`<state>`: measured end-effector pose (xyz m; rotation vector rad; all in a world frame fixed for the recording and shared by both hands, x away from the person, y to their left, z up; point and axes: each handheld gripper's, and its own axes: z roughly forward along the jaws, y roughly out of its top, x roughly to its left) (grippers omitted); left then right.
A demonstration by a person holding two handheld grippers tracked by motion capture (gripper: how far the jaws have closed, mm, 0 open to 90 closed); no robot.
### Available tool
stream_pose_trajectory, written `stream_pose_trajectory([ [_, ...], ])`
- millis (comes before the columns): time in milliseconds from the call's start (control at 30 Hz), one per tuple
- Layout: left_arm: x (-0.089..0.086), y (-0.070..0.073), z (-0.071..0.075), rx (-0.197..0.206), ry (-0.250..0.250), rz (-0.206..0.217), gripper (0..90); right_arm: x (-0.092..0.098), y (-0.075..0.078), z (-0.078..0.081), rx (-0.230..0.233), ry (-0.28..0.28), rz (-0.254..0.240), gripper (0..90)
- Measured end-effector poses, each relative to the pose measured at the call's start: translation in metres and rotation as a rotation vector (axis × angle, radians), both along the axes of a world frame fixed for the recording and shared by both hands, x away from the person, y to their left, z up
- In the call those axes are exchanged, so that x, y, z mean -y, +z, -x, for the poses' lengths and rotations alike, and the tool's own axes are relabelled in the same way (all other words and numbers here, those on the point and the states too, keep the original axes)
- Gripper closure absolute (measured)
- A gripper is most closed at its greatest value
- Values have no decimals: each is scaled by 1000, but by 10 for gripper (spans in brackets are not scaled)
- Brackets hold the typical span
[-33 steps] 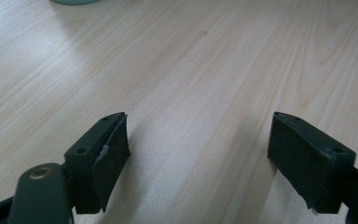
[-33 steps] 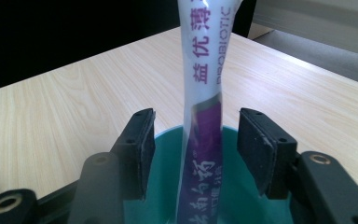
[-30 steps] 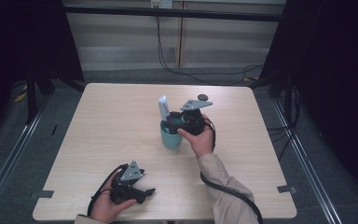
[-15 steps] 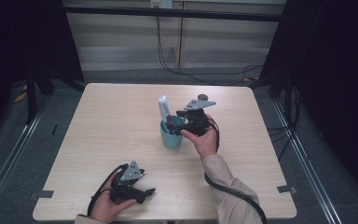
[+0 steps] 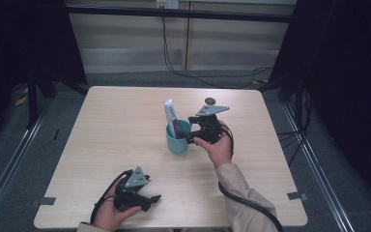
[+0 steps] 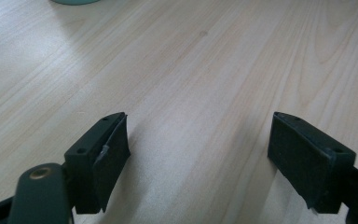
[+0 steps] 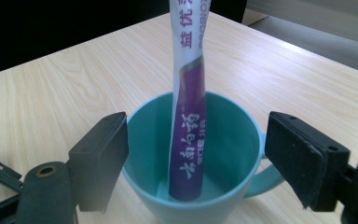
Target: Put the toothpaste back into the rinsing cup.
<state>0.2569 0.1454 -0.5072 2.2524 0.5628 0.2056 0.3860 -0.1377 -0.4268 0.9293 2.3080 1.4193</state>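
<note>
a teal mug (image 5: 178, 137) stands upright near the middle of the light wooden counter (image 5: 116, 125), and a white and purple sachet (image 5: 171, 115) stands in it, its lower end on the mug's bottom and its top leaning out above the rim. in the right claw view the sachet (image 7: 189, 116) rises almost straight from inside the mug (image 7: 149, 186), printed with purple and white characters, and the mug's handle pokes out toward the right jaw.

the right claw (image 5: 193, 129) is held by the person's right hand (image 5: 218, 147) just beside the mug, on its right side as the high view shows it, pointing at it. its jaws are spread wide, one on each side of the mug in its own view, gripping nothing; whether they touch the mug cannot be told.

the left claw (image 5: 150, 200) sits low at the near edge of the counter, well apart from the mug, in the person's left hand (image 5: 107, 216). in the left claw view its jaws are parted wide over bare wood, grasping nothing, and the mug's base shows at the top edge.
</note>
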Motion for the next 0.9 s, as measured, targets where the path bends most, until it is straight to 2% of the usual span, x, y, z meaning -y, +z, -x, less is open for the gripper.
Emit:
stream_pose_trajectory([
  [100, 0, 0, 0, 0, 0, 0, 201, 3, -1, 3, -6, 7, 0, 196],
  [267, 0, 0, 0, 0, 0, 0, 201, 6, -2, 7, -4, 17, 34, 166],
  [467, 0, 0, 0, 0, 1, 0, 201, 10, -3, 13, -5, 25, 49, 158],
  [900, 0, 0, 0, 0, 0, -2, 201, 16, -4, 17, -15, 25, 52, 159],
])
